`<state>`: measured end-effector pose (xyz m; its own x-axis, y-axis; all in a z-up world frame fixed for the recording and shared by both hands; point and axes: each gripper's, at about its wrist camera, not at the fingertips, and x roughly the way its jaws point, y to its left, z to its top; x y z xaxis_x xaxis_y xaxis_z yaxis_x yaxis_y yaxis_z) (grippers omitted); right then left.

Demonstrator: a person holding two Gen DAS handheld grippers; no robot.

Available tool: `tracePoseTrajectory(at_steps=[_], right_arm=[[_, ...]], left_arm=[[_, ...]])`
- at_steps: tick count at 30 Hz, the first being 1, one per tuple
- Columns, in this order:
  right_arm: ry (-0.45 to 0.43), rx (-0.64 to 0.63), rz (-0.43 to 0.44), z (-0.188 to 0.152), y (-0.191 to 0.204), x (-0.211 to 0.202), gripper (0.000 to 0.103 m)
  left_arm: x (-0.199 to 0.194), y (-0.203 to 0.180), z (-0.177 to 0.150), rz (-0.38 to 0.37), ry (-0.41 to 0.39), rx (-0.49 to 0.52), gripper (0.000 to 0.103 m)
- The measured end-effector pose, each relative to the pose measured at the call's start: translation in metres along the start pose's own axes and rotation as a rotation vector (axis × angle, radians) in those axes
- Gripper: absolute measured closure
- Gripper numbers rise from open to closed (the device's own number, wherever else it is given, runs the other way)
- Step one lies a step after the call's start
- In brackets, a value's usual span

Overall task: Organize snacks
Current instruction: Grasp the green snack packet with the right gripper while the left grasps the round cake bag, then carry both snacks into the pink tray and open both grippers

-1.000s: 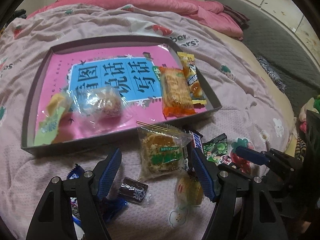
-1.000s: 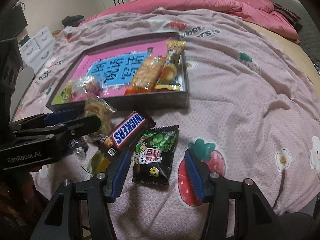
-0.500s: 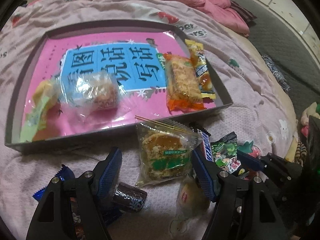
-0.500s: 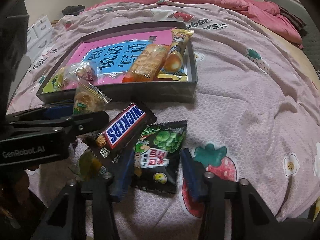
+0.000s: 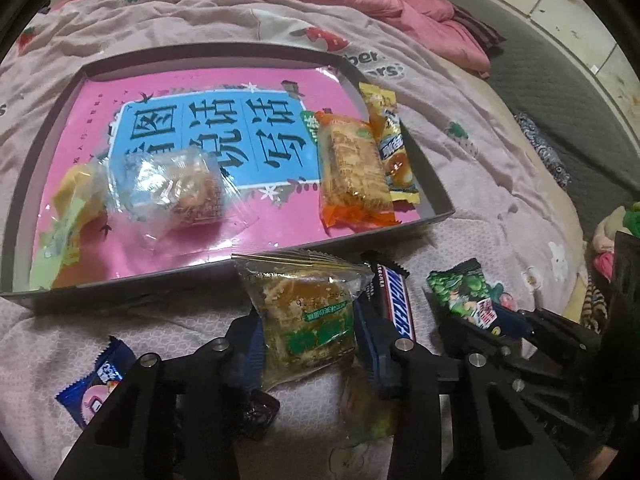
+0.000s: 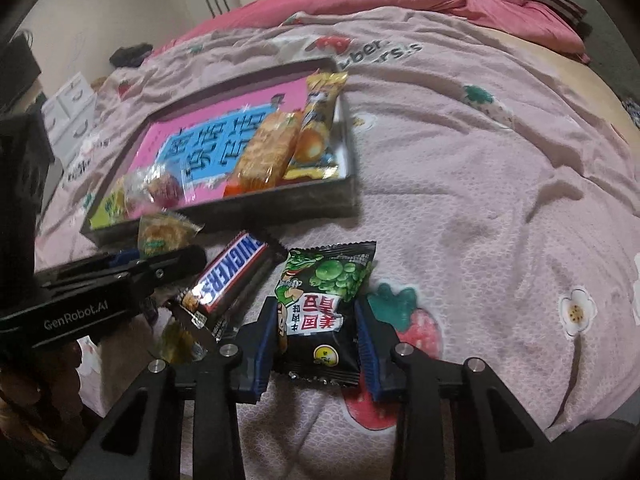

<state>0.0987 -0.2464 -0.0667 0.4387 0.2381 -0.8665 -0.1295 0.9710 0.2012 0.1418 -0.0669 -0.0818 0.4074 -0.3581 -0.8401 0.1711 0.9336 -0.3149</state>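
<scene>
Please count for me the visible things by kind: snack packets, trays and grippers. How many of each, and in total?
Snack packets: 10
Tray: 1
Left gripper, right gripper: 2
Total: 13

the left gripper (image 5: pixel 308 344) hides the lower edges of the clear cake packet (image 5: pixel 306 316) and most of a dark wrapped sweet (image 5: pixel 260 412). the yellowish packet (image 5: pixel 366 408) below is too blurred to read. in the right view, the green pea bag (image 6: pixel 320 312) has its sides covered by the blue pads (image 6: pixel 370 354).
</scene>
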Motion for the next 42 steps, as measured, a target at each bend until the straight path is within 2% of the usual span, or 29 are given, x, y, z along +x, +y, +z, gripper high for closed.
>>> tracePoseTrajectory(at_steps=[7,11,15,20,24,27,36,42], right_arm=[[-0.091,0.037,0.024,0.006,-0.007,-0.020,0.066],[-0.145,0.018,0.054,0.011,-0.001,-0.029,0.066],[-0.181,-0.017,0.072,0.012,0.008,-0.036,0.066],[-0.226,-0.048,0.094,0.014,0.016,-0.043,0.066],[-0.274,-0.052,0.111,0.019,0.015,-0.050,0.066],[-0.300,-0.054,0.116,0.024,0.015,-0.052,0.066],[-0.363,-0.073,0.118,0.051,0.021,-0.045,0.066],[-0.360,-0.068,0.120,0.063,0.018,-0.032,0.066]], left_arm=[[-0.021,0.002,0.004,0.000,-0.049,0.007,0.064],[-0.038,0.007,0.006,-0.032,-0.079,-0.008,0.064],[-0.057,0.014,0.011,-0.032,-0.132,-0.024,0.064],[-0.086,0.034,0.021,-0.023,-0.228,-0.073,0.064],[-0.107,0.052,0.026,0.014,-0.308,-0.106,0.064],[-0.115,0.068,0.030,0.041,-0.335,-0.138,0.064],[-0.101,0.103,0.031,0.062,-0.319,-0.221,0.064],[-0.076,0.096,0.032,0.094,-0.269,-0.183,0.064]])
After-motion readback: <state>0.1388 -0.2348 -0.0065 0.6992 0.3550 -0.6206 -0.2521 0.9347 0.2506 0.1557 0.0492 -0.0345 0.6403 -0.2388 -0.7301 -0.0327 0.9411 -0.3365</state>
